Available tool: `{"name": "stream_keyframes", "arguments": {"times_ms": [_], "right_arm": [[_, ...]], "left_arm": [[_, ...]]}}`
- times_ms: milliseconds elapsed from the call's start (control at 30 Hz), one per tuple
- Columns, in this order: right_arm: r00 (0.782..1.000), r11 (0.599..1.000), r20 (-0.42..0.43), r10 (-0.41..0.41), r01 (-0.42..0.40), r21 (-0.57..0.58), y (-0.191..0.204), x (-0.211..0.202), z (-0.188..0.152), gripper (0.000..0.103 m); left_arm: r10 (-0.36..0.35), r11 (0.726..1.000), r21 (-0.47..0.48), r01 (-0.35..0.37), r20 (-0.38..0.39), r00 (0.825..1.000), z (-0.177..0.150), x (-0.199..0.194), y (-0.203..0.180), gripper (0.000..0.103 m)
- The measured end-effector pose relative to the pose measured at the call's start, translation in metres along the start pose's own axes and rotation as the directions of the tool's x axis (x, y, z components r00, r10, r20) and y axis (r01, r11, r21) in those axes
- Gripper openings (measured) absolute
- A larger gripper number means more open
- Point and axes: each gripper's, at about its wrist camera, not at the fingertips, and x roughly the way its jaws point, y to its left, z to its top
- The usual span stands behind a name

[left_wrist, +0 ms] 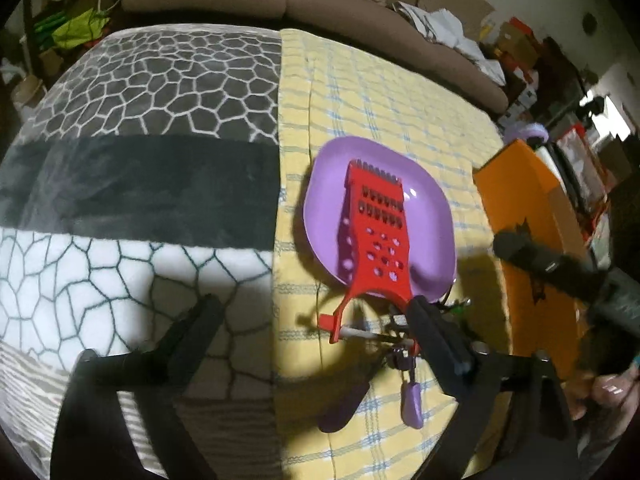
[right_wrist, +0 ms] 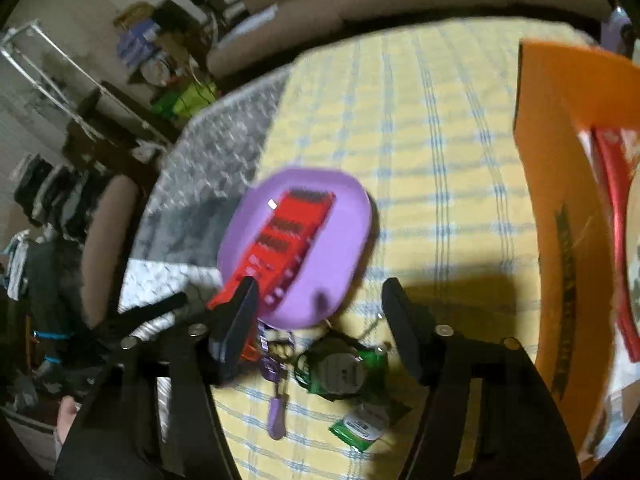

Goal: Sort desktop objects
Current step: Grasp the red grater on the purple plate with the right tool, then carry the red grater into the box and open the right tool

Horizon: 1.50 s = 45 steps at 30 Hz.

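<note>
Two tongs over counter with yellow checked cloth [left_wrist: 384, 92]. Red grater [left_wrist: 374, 236] lay tilted on purple plate [left_wrist: 428, 208], handle end overhanging near rim. Left tongs [left_wrist: 316, 316] gaped wide, one finger beside grater handle, nothing gripped. Right tongs [right_wrist: 320, 292] part open, straddling plate's near edge; left finger overlapped grater handle, contact unclear. Green packets [right_wrist: 340, 372] and purple tag [right_wrist: 277, 420] lay near plate. Orange box [right_wrist: 560, 184] stood at right.
</note>
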Motion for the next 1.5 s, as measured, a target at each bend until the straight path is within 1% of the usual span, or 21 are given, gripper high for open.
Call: {"name": "stream_keyframes", "arguments": {"times_ms": [33, 100, 167, 200, 233, 267, 367, 433, 467, 500, 533, 567, 600, 700, 800, 900, 967, 1100, 1267, 1400, 1500], "right_arm": [[1.0, 1.0, -0.026, 0.018, -0.018, -0.012, 0.006, 0.003, 0.004, 0.059], [0.996, 0.999, -0.078, 0.036, -0.038, -0.028, 0.014, 0.014, 0.008, 0.059], [0.993, 0.999, -0.113, 0.025, -0.03, -0.042, 0.022, 0.027, 0.014, 0.059], [0.989, 0.998, -0.147, 0.017, -0.025, -0.054, 0.027, 0.037, 0.017, 0.059], [0.984, 0.998, -0.18, 0.01, -0.021, -0.06, 0.029, 0.045, 0.017, 0.059], [0.98, 0.998, -0.198, -0.008, -0.005, -0.066, 0.033, 0.052, 0.017, 0.059], [0.967, 0.995, -0.252, -0.035, 0.009, -0.103, 0.043, 0.071, 0.012, 0.059], [0.955, 0.998, -0.297, -0.028, 0.008, -0.067, 0.04, 0.083, 0.007, 0.059], [0.954, 0.999, -0.299, -0.011, -0.001, -0.042, 0.037, 0.085, 0.004, 0.058], [0.957, 1.0, -0.29, 0.015, -0.02, -0.015, 0.034, 0.085, 0.003, 0.049], [0.96, 0.997, -0.271, 0.071, -0.07, 0.016, 0.031, 0.082, 0.002, 0.041], [0.961, 0.995, -0.257, 0.1, -0.095, 0.031, 0.029, 0.078, 0.002, 0.025], [0.964, 0.993, -0.24, 0.119, -0.112, 0.039, 0.029, 0.072, 0.001, 0.02], [0.968, 0.988, -0.196, 0.154, -0.155, 0.011, 0.033, 0.046, 0.003, 0.012], [0.963, 0.977, -0.17, 0.208, -0.213, -0.012, 0.042, 0.013, 0.004, 0.013], [0.974, 0.977, -0.127, 0.188, -0.199, -0.075, 0.045, -0.027, 0.004, 0.013], [0.971, 0.974, -0.107, 0.214, -0.22, -0.049, 0.036, -0.05, 0.006, 0.013], [0.964, 0.965, -0.051, 0.261, -0.261, -0.006, 0.011, -0.099, 0.006, 0.012], [0.957, 0.954, 0.056, 0.284, -0.288, 0.089, -0.042, -0.157, 0.007, 0.012], [0.935, 0.912, 0.152, 0.32, -0.347, 0.219, -0.103, -0.188, 0.004, 0.012], [0.918, 0.878, 0.216, 0.333, -0.385, 0.285, -0.145, -0.2, 0.004, 0.012]], "left_arm": [[-0.004, 1.0, 0.004, 0.004, -0.016, 1.0, -0.001, 0.003, -0.001, 0.072], [-0.004, 1.0, 0.005, 0.004, -0.027, 1.0, -0.003, 0.007, -0.001, 0.064], [-0.008, 1.0, 0.007, 0.009, -0.022, 1.0, -0.005, 0.007, -0.002, 0.06], [-0.008, 1.0, 0.009, 0.008, -0.017, 1.0, -0.006, 0.007, -0.002, 0.05], [-0.004, 1.0, 0.01, 0.004, -0.013, 1.0, -0.007, 0.007, -0.003, 0.034], [-0.008, 1.0, 0.012, 0.008, -0.015, 1.0, -0.008, 0.008, -0.004, 0.028], [-0.028, 0.999, 0.027, 0.028, -0.013, 1.0, -0.01, 0.007, -0.009, 0.027], [-0.049, 0.998, 0.029, 0.049, -0.007, 0.999, -0.012, 0.005, -0.012, 0.027], [-0.061, 0.998, 0.03, 0.061, -0.005, 0.998, -0.012, 0.004, -0.014, 0.027], [-0.071, 0.997, 0.035, 0.071, -0.003, 0.997, -0.013, 0.001, -0.016, 0.026], [-0.082, 0.996, 0.044, 0.082, 0.002, 0.997, -0.014, -0.003, -0.021, 0.022], [-0.089, 0.995, 0.054, 0.088, 0.003, 0.996, -0.015, -0.006, -0.024, 0.021], [-0.093, 0.994, 0.063, 0.093, 0.005, 0.996, -0.015, -0.009, -0.029, 0.021], [-0.136, 0.988, 0.073, 0.134, 0.032, 0.99, -0.015, -0.027, -0.044, 0.021], [-0.171, 0.981, 0.106, 0.164, 0.061, 0.983, -0.017, -0.049, -0.068, 0.021], [-0.195, 0.974, 0.131, 0.183, 0.08, 0.978, -0.018, -0.066, -0.091, 0.02], [-0.228, 0.967, 0.137, 0.215, 0.087, 0.97, -0.018, -0.079, -0.106, 0.02], [-0.238, 0.956, 0.201, 0.215, 0.096, 0.967, -0.014, -0.099, -0.15, 0.021], [-0.24, 0.929, 0.304, 0.208, 0.071, 0.968, -0.004, -0.099, -0.228, 0.022], [-0.228, 0.909, 0.364, 0.201, 0.031, 0.973, 0.004, -0.084, -0.286, 0.024], [-0.193, 0.89, 0.421, 0.173, 0.005, 0.981, 0.009, -0.068, -0.326, 0.024]]}}
